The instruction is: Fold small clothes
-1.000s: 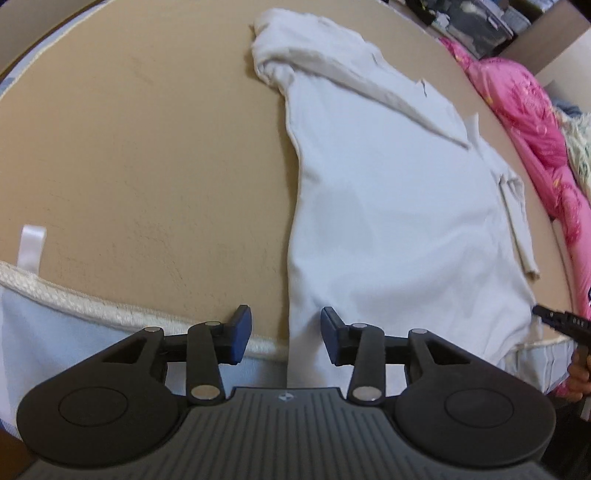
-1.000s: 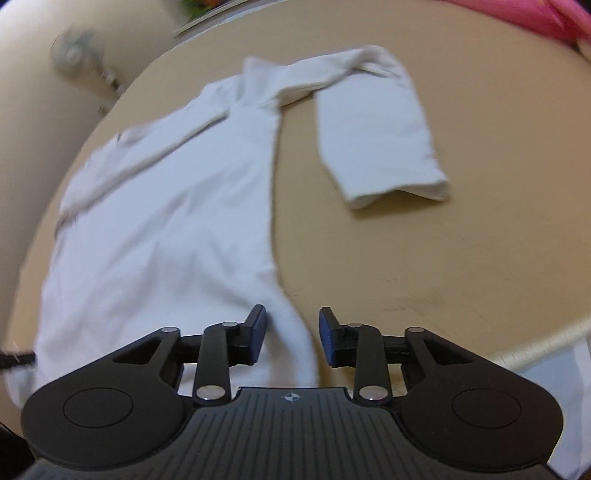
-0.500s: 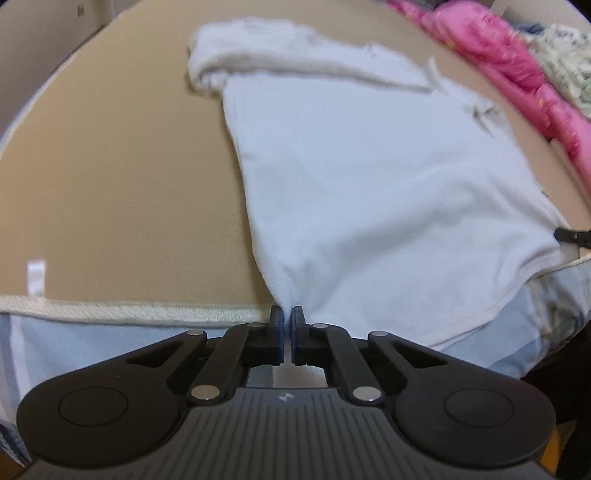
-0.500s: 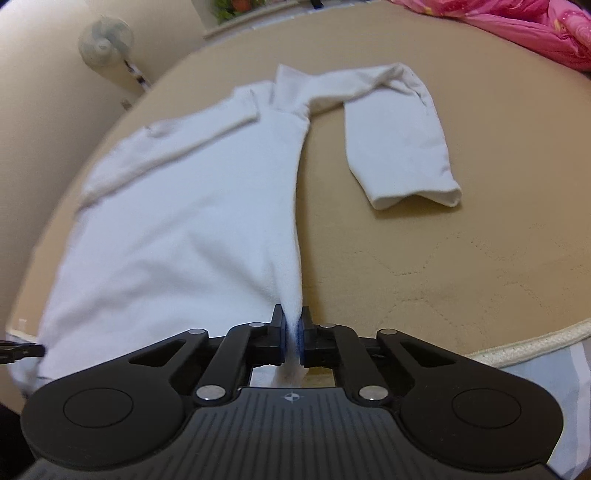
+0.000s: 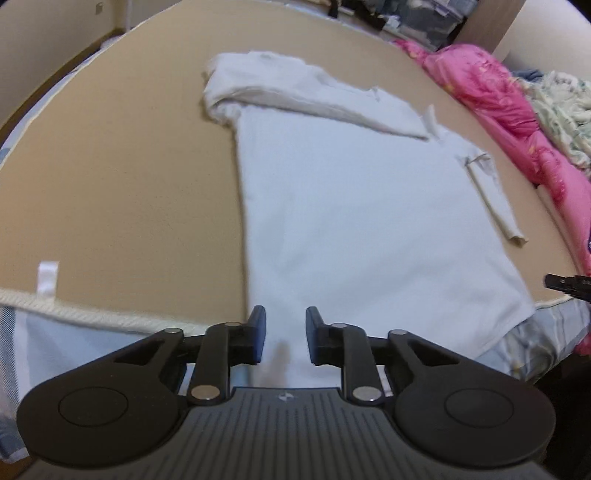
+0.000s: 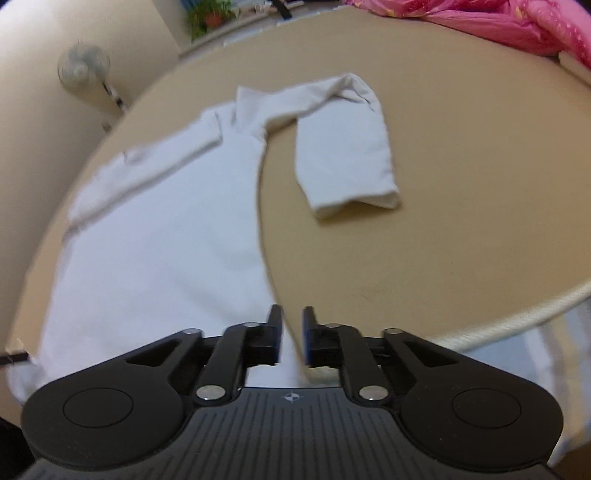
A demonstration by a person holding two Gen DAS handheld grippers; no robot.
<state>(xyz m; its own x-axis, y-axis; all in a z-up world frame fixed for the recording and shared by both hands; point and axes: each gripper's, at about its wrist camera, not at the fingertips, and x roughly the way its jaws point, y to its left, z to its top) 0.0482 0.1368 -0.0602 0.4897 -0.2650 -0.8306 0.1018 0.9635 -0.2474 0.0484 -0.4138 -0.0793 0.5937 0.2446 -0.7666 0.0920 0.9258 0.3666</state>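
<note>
Left gripper (image 5: 282, 334) and right gripper (image 6: 291, 334): jaws opening, pads clear of the cloth between them. The white long-sleeved cotton shirt (image 5: 351, 229) lies flat ahead on the tan mattress (image 5: 122, 177).

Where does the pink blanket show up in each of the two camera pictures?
Left wrist view: the pink blanket lies along the right edge, beyond the white shirt.
Right wrist view: the pink blanket is in the top right corner.
Shared landmark: the white shirt, spread on the tan mat in both.
</note>
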